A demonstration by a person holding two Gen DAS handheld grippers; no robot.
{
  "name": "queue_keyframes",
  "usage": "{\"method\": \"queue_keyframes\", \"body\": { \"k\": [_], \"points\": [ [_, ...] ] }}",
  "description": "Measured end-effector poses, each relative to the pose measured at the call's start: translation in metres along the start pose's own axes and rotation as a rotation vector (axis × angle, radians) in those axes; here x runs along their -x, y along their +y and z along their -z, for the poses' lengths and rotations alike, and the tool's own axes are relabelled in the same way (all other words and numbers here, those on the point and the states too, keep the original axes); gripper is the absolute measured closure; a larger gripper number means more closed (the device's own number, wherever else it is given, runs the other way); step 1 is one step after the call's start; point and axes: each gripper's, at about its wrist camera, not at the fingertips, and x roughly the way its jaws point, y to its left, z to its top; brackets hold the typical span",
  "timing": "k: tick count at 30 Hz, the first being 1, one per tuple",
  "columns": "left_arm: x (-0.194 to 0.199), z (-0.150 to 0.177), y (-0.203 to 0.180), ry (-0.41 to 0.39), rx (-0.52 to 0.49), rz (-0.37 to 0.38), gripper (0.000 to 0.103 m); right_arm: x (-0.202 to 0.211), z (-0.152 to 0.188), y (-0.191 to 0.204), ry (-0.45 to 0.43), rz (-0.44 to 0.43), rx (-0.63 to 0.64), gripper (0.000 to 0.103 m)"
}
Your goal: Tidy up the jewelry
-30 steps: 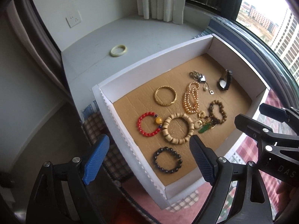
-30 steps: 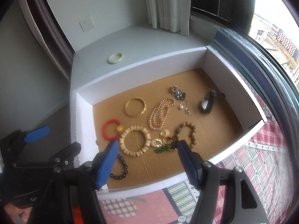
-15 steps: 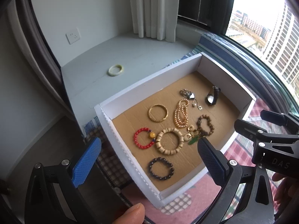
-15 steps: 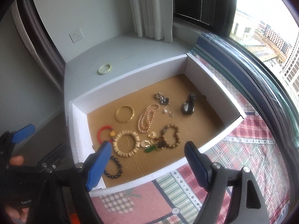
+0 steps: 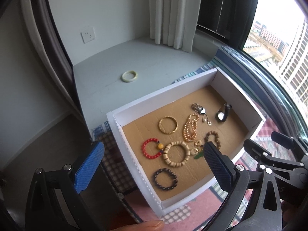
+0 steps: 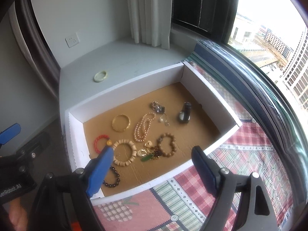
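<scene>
Looking down into a big white cardboard box with a brown floor [image 5: 236, 96], set on a checked patchwork cloth [image 6: 240, 163] by the window. Could bump or shove that box with a claw coming in low, since its near wall stands up between the claws and the jewelry.

Hovering above it with the left claw [image 5: 153, 148] spread wide and gripping nothing, and with the right claw [image 6: 152, 151] spread wide and empty too.

Could pinch two things at once near the chunky cream bead bracelet [image 5: 176, 155], because of the red bead bracelet [image 5: 152, 151] lying right beside it. Could forget the pale green ring bangle [image 5: 130, 76], left alone on the grey ledge [image 5: 163, 61], well apart from the box. Could drag up a whole clump from the small tangle of gold charms with a green piece [image 6: 149, 153], lying right against the brown wooden bead bracelet [image 6: 168, 144].

Can read "enRobot.AI" [image 6: 10, 189] on the left claw's body in the right view. Can make out only a letter "S" on the right claw's body in the left view.
</scene>
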Motion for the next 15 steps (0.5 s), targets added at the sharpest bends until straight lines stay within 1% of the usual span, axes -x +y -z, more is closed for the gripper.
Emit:
{"method": "queue_keyframes", "body": {
  "k": [2, 8, 12, 15],
  "points": [
    [-0.004, 0.0, 0.003, 0.016, 0.017, 0.027, 0.001, -0.001, 0.0, 0.0, 0.002, 0.003, 0.002, 0.018],
    [-0.012, 0.004, 0.005, 0.045, 0.028, 0.013, 0.001, -0.005, 0.002, 0.0, 0.013, 0.006, 0.007, 0.018],
    [-0.012, 0.008, 0.009, 0.027, 0.067, 0.027, 0.001, -0.008, 0.004, 0.0, 0.02, 0.007, 0.006, 0.018],
    [-0.013, 0.009, 0.008, 0.033, 0.058, 0.021, 0.001, -0.009, 0.005, 0.001, 0.02, 0.008, 0.007, 0.018]
  ]
}}
